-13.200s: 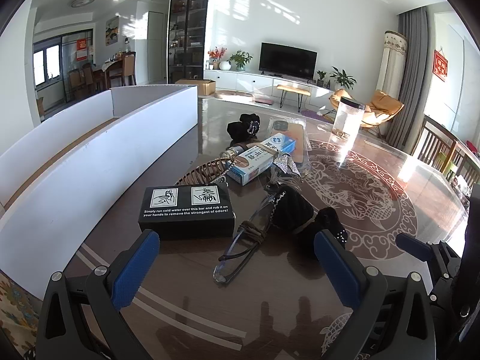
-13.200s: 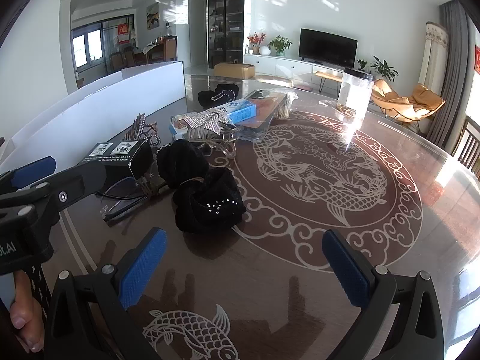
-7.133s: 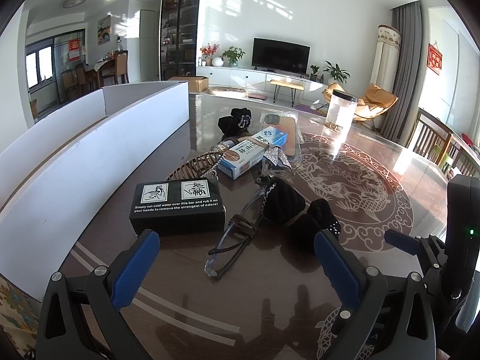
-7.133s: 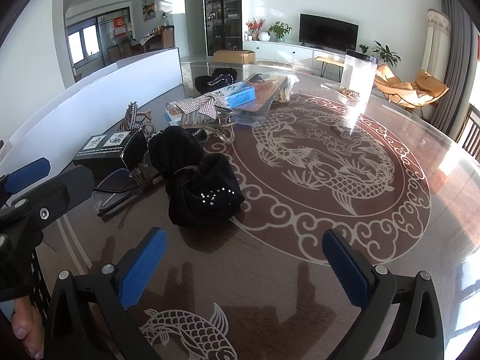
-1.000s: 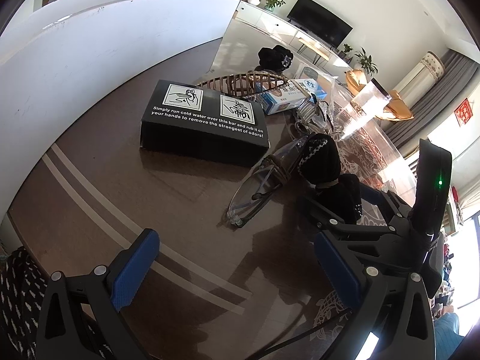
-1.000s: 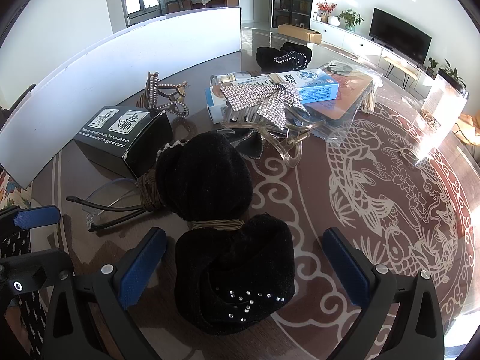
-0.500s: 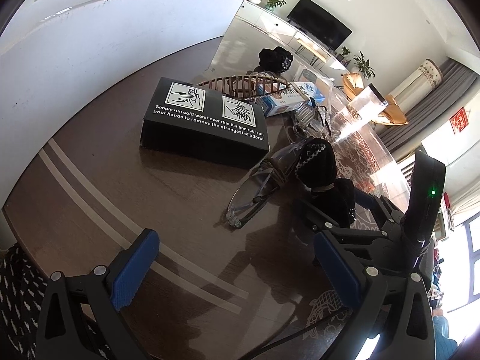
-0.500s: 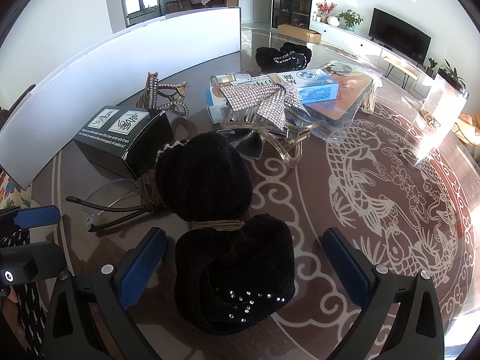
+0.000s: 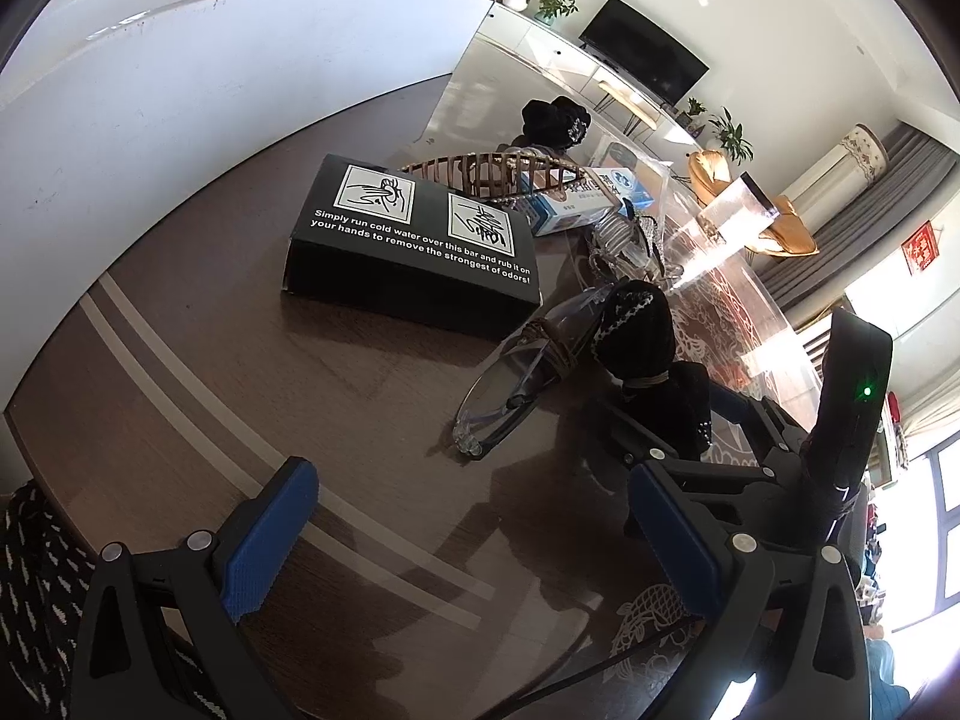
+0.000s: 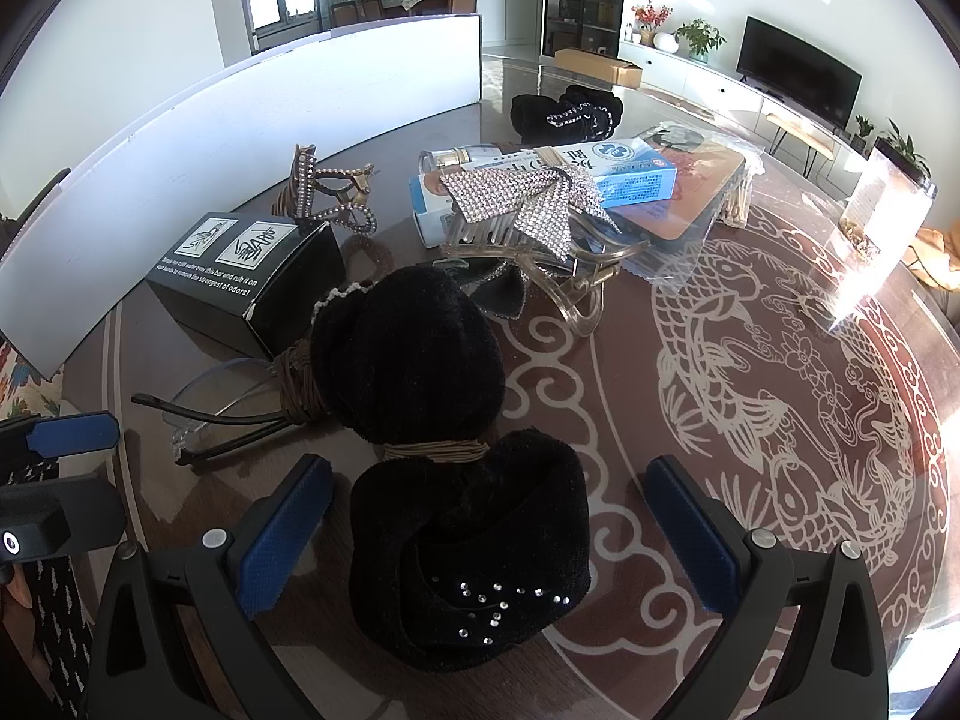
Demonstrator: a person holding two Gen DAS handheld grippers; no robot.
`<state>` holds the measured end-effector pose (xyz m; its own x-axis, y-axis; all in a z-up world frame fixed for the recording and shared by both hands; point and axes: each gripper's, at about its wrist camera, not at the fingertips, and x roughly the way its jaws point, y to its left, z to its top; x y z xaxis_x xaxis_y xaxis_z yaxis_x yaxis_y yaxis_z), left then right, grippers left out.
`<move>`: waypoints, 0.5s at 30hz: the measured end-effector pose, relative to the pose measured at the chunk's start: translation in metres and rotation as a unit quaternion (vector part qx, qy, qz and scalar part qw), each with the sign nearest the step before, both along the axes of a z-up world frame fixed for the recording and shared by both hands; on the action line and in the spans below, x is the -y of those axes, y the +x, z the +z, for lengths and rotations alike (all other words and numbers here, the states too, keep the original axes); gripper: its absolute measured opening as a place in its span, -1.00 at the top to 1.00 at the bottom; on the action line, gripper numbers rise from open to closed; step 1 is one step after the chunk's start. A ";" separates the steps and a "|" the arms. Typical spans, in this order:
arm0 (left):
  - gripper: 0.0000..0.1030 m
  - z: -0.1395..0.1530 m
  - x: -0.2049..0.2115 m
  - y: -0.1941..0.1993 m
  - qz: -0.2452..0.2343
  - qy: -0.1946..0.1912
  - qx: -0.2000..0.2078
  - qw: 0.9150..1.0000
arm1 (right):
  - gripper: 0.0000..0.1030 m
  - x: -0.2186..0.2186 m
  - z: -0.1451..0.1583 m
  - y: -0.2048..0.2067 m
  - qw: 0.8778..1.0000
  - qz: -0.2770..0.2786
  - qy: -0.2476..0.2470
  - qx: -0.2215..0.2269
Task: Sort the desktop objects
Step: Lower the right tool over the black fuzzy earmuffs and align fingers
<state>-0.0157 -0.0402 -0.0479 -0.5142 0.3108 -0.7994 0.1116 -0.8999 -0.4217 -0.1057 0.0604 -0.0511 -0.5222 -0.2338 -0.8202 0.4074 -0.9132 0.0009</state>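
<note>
A black velvet bow hair clip (image 10: 444, 432) with rhinestones lies between the open fingers of my right gripper (image 10: 489, 531). The bow also shows in the left wrist view (image 9: 642, 336). Clear glasses (image 9: 516, 378) lie just left of it, seen too in the right wrist view (image 10: 222, 408). A black box with white text (image 9: 414, 240) sits behind them. My left gripper (image 9: 474, 537) is open and empty above bare table, short of the glasses. A rhinestone bow claw clip (image 10: 534, 210) and a blue-white box (image 10: 600, 180) lie further back.
A white partition board (image 9: 180, 84) curves along the table's left side. A brown toothed hair clip (image 9: 492, 171), a second black hair piece (image 10: 567, 111), an orange packet in plastic (image 10: 690, 192) and a clear container (image 10: 888, 198) sit further back. The right gripper's body (image 9: 840, 420) stands to the right.
Both grippers have come down and closer to the objects. The right gripper now straddles the black velvet bow. In the last second the left gripper tilted slightly; the right one stayed still.
</note>
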 end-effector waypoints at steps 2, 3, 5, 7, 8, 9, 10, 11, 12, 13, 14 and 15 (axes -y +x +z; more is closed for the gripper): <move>-1.00 0.000 0.000 0.000 0.003 -0.001 -0.001 1.000 | -1.00 0.000 0.000 0.000 1.000 0.000 -0.001 0.000; -1.00 0.000 0.000 0.000 0.003 -0.002 -0.001 1.000 | -1.00 0.000 0.000 0.000 1.000 0.000 0.000 0.000; -1.00 0.000 0.001 0.000 0.003 -0.002 -0.002 1.000 | -1.00 0.000 0.000 0.000 1.000 0.000 0.000 0.000; -1.00 -0.001 0.001 0.000 0.003 -0.003 -0.002 1.000 | -1.00 0.000 0.000 0.000 1.000 0.000 0.000 0.000; -1.00 0.000 0.001 0.000 0.004 -0.002 -0.002 1.000 | -1.00 0.000 0.000 0.000 1.000 0.000 0.000 0.000; -1.00 0.000 0.001 0.000 0.004 -0.002 -0.002 1.000 | -1.00 0.000 0.000 0.000 1.000 0.000 0.000 0.000; -1.00 -0.001 0.001 0.000 0.004 0.000 -0.002 1.000 | -1.00 0.000 0.000 0.000 1.000 0.000 0.000 0.000; -1.00 -0.001 0.002 0.000 0.006 0.003 -0.003 1.000 | -1.00 0.000 0.000 0.000 1.000 0.000 0.000 0.000; -1.00 0.000 0.004 0.000 0.008 0.010 -0.005 1.000 | -1.00 0.000 0.000 0.000 1.000 0.000 0.000 0.000; -1.00 0.000 0.007 0.000 0.011 0.018 -0.007 1.000 | -1.00 0.000 0.000 0.000 1.000 0.000 0.000 0.000; -1.00 -0.001 0.009 0.001 0.012 0.028 -0.010 0.999 | -1.00 0.000 0.000 0.000 1.000 0.000 0.000 0.000; -1.00 -0.001 0.010 0.001 0.011 0.040 -0.013 0.999 | -1.00 0.000 0.000 0.000 1.000 0.000 0.000 0.000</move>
